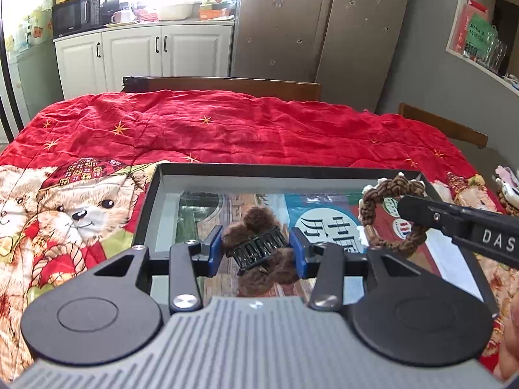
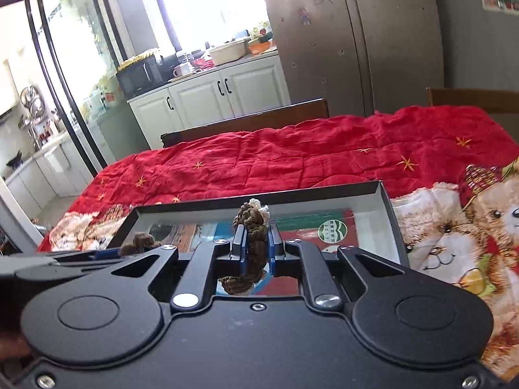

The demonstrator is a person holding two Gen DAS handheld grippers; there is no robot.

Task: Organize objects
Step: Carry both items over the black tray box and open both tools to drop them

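A fuzzy brown hair claw clip (image 1: 259, 243), its black teeth showing, is sitting clamped between the blue pads of the left gripper (image 1: 258, 248), whose jaws are standing part-way apart around it. It is hanging just over the shallow dark box (image 1: 285, 170), above the printed picture lining the box floor; whether its lower fur is touching that floor is hard to tell, since the gripper body is covering it. To its right, a brown braided hair tie (image 1: 394, 214) is being pinched by the right gripper (image 2: 258, 244), its jaws squeezed narrow on the loop. In the right wrist view the tie is seen edge-on, so its ring shape is lost and its lower end is curling down out of sight behind the linkage. The box is resting on a red quilt (image 1: 227, 123) printed with teddy bears. At the right edge of the left view, a pale object (image 1: 507, 184) is cut off and cannot be identified.
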